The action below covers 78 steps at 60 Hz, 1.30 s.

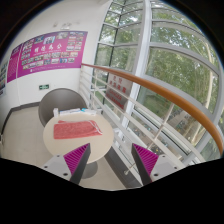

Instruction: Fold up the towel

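Observation:
A pink-red towel [73, 130] lies flat on a round cream table [60, 145], beyond my left finger and somewhat to the left. My gripper [112, 160] is held above the table's near edge, well short of the towel. Its two fingers [77, 158] stand wide apart with nothing between them, so it is open and empty. The magenta pads show on the inner faces of both fingers.
A grey chair [68, 101] stands behind the table. A railing with a wooden handrail [150, 82] runs along the right, with large windows [175, 50] beyond it. A wall with magenta posters [45, 50] is at the back left.

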Motion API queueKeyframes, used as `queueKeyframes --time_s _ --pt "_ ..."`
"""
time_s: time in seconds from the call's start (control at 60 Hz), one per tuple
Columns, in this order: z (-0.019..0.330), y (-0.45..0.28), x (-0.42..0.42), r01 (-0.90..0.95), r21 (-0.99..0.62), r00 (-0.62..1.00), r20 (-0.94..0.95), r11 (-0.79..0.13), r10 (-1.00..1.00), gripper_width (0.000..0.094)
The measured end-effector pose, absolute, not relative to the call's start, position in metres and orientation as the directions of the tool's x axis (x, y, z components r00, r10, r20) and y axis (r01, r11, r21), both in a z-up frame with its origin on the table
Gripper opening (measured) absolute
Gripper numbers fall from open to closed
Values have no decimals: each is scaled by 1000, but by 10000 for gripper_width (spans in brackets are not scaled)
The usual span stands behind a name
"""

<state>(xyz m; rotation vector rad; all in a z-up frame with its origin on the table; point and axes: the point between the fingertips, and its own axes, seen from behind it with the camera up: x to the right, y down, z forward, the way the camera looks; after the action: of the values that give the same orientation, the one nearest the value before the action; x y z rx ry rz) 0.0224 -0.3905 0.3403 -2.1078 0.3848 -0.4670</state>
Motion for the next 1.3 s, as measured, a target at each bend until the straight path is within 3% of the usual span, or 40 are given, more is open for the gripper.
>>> queueKeyframes --time_s 0.033,0.283,0.567,0.867,1.05,1.15,1.217,1.3 --pt "307 -383 36 -82 -842 886 183 -533 -426 852" --pt "239 -309 -40 -8 -841 946 169 -541 -276 857" --pt "140 -148 -153 -15 -837 994 46 -547 -97 855" --pt "40 21 -184 116 -794 989 146 -597 -2 840" --pt "-8 67 -176 154 -750 984 175 -643 32 678" --pt "-14 73 -177 152 -751 986 161 -642 44 357" --pt "-15 73 -165 162 -742 982 183 -651 37 69" --pt "-16 72 -166 153 -733 986 160 -662 50 46"
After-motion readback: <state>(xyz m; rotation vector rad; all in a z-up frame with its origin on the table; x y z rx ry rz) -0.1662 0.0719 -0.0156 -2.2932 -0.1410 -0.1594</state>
